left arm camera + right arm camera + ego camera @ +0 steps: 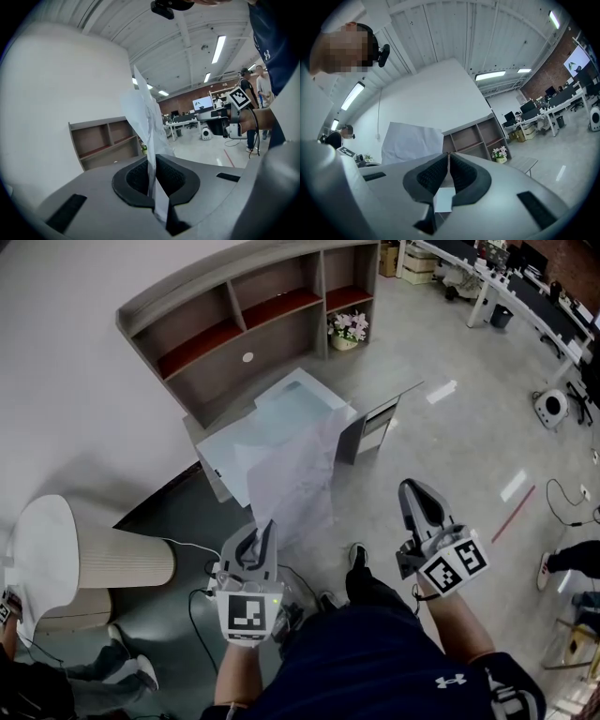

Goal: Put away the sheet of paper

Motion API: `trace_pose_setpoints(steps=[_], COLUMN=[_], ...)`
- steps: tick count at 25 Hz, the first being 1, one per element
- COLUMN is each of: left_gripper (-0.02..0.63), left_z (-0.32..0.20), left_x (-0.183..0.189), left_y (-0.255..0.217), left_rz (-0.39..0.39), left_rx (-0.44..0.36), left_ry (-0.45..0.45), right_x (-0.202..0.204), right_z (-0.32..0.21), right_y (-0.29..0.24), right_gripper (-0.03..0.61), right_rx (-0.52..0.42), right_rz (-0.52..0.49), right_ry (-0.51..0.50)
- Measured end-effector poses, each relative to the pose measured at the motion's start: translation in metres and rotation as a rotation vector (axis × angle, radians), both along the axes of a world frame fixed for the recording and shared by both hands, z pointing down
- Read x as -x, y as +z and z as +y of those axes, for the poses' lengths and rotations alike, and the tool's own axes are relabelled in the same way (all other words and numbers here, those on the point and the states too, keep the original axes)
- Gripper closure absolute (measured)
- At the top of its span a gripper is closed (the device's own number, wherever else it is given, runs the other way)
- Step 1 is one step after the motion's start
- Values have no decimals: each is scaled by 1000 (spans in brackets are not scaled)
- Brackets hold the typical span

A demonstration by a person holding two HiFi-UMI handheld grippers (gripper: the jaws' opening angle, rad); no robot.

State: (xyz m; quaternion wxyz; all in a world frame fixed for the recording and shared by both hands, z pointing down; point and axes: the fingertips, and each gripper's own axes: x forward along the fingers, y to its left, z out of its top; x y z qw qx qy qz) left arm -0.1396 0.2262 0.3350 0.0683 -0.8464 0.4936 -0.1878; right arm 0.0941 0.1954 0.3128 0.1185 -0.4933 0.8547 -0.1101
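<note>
The white sheet of paper [291, 474] stands up from my left gripper [270, 529], which is shut on its lower edge. In the left gripper view the sheet [146, 117] runs up between the dark pads [136, 178] of the left gripper [152, 161]. My right gripper [414, 491] is held to the right of the sheet and apart from it, jaws together with nothing in them. Its own view shows the right gripper [447, 157] with the tips meeting, and the sheet [410, 143] off to the left. The right gripper [220, 125] also shows in the left gripper view.
A white-topped desk [281, 404] stands just beyond the sheet, in front of a curved shelf unit [244, 315] against the wall. A flower pot [347, 329] sits in the shelf's lower right bay. A ribbed beige cylinder with a white lid [94, 559] lies at the left. Office desks [525, 296] stand far right.
</note>
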Motion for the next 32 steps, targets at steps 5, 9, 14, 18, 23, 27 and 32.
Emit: trace_pose_setpoints(steps=[5,9,14,18,23,27,32], left_gripper=[591,591,591,591,591,591,591], left_z=[-40,-74,-105,-122,-135,-142,-155], left_x=[-15,-20,-19,-25,-36,-40,-31], left_y=[-3,-7,-15,-19,-17,-17,-11], left_rz=[-21,-25,-42,-74,-92,-95,-83], left_rx=[2,5,6,4,10,18,41], left_ry=[-24,-77,-154,-191,-225,-247,-278], right_x=[-15,-31,-50,-60,-69,-73,-69], right_z=[-48,-89,-125,-149,-173,-183,-199], right_y=[3,5,8,8,10,15,25], right_gripper=[554,554,554,554,554,555,554], right_rx=[9,17,29,28,27,45,78], right_rz=[-19,-33,-54,-73,-92,-93,-93], right_ry=[-28,-45,-74,-109,-145,-162,-174])
